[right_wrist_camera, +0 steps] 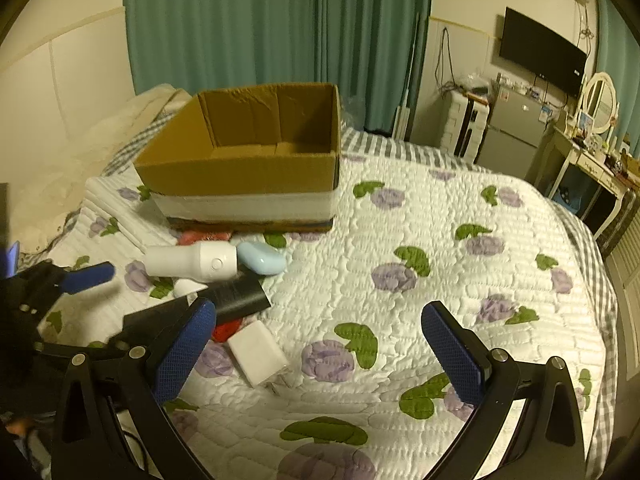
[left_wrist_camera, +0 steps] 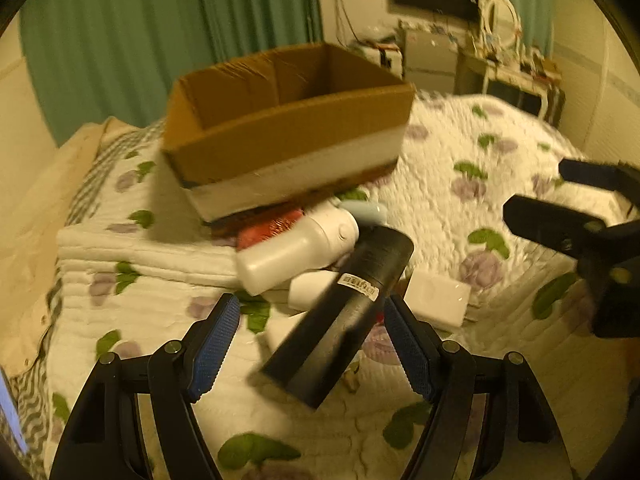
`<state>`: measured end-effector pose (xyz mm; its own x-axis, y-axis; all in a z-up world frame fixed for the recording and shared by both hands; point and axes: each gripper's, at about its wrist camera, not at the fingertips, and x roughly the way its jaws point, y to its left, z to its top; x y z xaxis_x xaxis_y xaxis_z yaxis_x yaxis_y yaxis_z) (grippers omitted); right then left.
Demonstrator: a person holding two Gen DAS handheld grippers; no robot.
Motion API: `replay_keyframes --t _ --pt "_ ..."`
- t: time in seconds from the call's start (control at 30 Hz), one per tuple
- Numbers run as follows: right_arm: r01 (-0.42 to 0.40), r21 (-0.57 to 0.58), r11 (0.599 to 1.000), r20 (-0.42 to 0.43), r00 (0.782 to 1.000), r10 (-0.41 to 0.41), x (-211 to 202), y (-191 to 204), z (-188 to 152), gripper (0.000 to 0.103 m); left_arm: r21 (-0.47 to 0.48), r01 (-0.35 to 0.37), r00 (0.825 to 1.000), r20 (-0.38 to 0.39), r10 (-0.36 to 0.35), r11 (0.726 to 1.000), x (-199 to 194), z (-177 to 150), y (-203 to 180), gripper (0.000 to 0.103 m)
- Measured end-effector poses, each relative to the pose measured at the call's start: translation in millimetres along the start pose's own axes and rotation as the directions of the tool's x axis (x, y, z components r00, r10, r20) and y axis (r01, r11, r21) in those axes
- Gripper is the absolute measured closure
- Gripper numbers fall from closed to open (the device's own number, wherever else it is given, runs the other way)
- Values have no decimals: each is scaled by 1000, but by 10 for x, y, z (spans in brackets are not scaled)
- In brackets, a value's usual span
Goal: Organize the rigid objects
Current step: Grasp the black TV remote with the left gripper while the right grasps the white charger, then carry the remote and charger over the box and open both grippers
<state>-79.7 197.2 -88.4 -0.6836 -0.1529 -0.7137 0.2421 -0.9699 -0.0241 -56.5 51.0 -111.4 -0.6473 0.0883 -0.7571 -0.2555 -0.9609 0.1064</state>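
One cardboard box (right_wrist_camera: 248,160) is sitting open-topped on the quilted floral bedspread (right_wrist_camera: 420,240), a white band wrapping its lower walls. Just in front of the box, six loose things are lying in a heap: one smooth white bottle-shaped device (right_wrist_camera: 192,263) on its side, one pale blue rounded piece (right_wrist_camera: 262,260) touching its head, one matte black cylinder (left_wrist_camera: 340,316) with a small label, one white rectangular block (right_wrist_camera: 258,356) nearest the cameras, a second white rounded piece (left_wrist_camera: 310,290) and something red (left_wrist_camera: 272,226).

The red thing is showing only in patches under the box edge and under the cylinder, so its shape is unclear; the second white piece is mostly hidden beneath the cylinder and device. The left wrist view is motion-blurred.

The left gripper (left_wrist_camera: 310,344) is standing released, its blue textured pads spread wide on either side of the cylinder without clearly touching it. The right gripper (right_wrist_camera: 320,352) is likewise released, jaws wide apart over bare quilt, in front of the box and to its right.
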Motion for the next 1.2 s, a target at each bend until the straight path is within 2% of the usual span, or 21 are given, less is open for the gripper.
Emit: replay_keyframes --t 0.17,0.27,0.3,0.33,0.47,0.53,0.63,0.77,0.87,1.03,1.07,1.17,1.2 --pt "-15 19 1000 -37 999 16 128 -31 -18 0 4 72 996 -49 -72 997 243 48 3 28" --pt "-15 17 1000 -58 998 16 184 -27 -14 0 33 132 987 -99 -128 991 374 52 -31 28" --pt "-14 15 1000 -63 998 15 190 -19 -13 0 49 124 985 -129 -117 991 453 37 -44 30" --pt "-10 9 1000 -67 998 11 201 -7 -16 0 69 105 985 -143 -94 992 510 20 -55 40" --pt "2 -27 1000 -87 996 -5 254 68 -29 0 97 115 987 -122 -103 989 432 -2 -85 58" --pt "2 -51 999 -100 995 -8 283 117 -34 0 93 126 988 -100 -117 988 330 -27 -78 62" --pt "-9 -107 994 -128 992 -4 351 224 -55 1 68 104 993 -57 -100 992 146 -66 -7 66" --pt "-72 -172 982 -224 974 33 573 364 -97 14 29 77 997 -24 -76 997 -9 -87 153 81" --pt "-130 -208 969 -297 953 64 728 458 -137 21 18 75 997 -19 -74 997 -18 -80 186 82" --pt "-179 -254 951 -384 921 71 932 578 -192 30 -9 64 998 17 -64 998 -107 -52 233 83" --pt "-187 -264 946 -403 913 67 976 606 -208 33 -14 61 998 24 -60 998 -146 -38 248 83" --pt "-184 -303 935 -439 898 34 1079 681 -266 55 -27 41 998 47 -40 999 -249 -18 299 84" --pt "-177 -315 932 -436 900 24 1076 699 -276 56 -30 36 998 53 -35 999 -277 -3 312 84"
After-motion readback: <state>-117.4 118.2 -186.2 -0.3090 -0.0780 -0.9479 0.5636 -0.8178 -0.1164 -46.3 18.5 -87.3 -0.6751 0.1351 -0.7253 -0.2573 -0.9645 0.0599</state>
